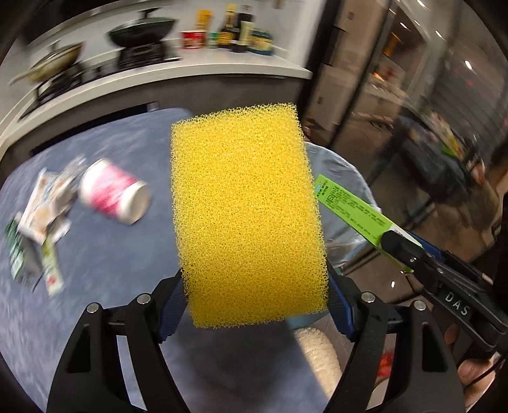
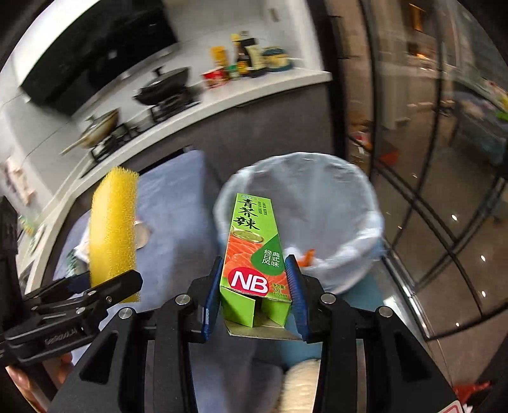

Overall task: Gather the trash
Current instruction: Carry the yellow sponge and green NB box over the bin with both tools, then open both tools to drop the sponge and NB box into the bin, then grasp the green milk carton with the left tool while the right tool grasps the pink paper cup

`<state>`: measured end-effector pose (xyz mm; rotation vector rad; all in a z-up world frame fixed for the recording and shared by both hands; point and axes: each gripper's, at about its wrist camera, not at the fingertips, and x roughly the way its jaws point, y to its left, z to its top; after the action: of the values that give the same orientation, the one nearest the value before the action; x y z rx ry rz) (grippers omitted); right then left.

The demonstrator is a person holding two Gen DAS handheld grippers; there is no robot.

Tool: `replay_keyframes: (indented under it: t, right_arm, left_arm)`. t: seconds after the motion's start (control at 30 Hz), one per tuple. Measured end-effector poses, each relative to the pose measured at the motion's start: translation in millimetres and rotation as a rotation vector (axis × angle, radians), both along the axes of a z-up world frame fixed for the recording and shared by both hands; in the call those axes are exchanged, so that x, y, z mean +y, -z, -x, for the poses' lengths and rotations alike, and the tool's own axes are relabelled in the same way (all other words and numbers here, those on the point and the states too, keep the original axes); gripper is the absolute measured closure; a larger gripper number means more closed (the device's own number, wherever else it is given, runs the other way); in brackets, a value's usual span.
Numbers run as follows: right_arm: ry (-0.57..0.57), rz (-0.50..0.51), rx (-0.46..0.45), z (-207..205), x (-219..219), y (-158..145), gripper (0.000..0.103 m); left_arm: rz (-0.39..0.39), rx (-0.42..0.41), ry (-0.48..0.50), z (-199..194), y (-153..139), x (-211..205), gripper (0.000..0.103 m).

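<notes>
There are two tongs. The left tongs (image 1: 254,305) pinch one yellow sponge (image 1: 247,213) by its lower end, and the sponge stands up between the blue pads. The right tongs (image 2: 255,295) pinch one green box (image 2: 254,254) by its open end, and the box points out ahead of them.

One bin (image 2: 358,203) with a pale blue bag in it sits just past the right tongs, under the far end of the green box. A bit of orange trash (image 2: 307,256) lies inside the bin.

To the left of the left tongs, one pink and white cup (image 1: 114,193) lies on its side. Beside the cup is a small pile of wrappers (image 1: 41,216), too blurry to count. They all lie on the surface (image 1: 104,286), which has a blue cloth over it.

Far behind both tongs is a white counter (image 1: 222,68). Two pans (image 1: 143,30) sit on a stove there. A group of bottles and jars (image 1: 241,31) stands at the right end of the counter. The floor (image 2: 444,270) to the right of the bin is dark and shiny.
</notes>
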<state>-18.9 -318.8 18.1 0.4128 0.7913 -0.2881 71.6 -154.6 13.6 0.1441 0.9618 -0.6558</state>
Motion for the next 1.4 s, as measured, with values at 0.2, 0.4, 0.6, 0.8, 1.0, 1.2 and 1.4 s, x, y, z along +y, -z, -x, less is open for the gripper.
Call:
replay_keyframes:
  t: [0.2,0.4,0.6,0.8,1.0,1.2,1.4]
  right_arm:
    - [0.074,0.025,0.035,-9,-39,10,0.065]
    - [0.104,0.014,0.084,-25,-66,31,0.065]
    - [0.118,0.0,0.111,-39,-79,48,0.064]
    - [0.157,-0.003,0.096,-46,-89,49,0.057]
    - [0.172,-0.009,0.069,-45,-91,42,0.053]
    - [0.157,0.002,0.046,-42,-78,29,0.053]
    - [0.135,0.019,0.024,-40,-59,15,0.051]
  left_arm:
    - [-0.061,0.033,0.102,-18,17,-67,0.031]
    - [-0.138,0.098,0.152,-37,49,-116,0.031]
    - [-0.179,0.15,0.159,-57,73,-140,0.03]
    - [-0.196,0.112,0.139,-62,73,-143,0.02]
    - [-0.168,0.075,0.104,-66,63,-131,0.013]
    - [-0.158,0.001,0.092,-58,48,-117,0.013]
    - [-0.149,-0.038,0.064,-50,37,-95,0.013]
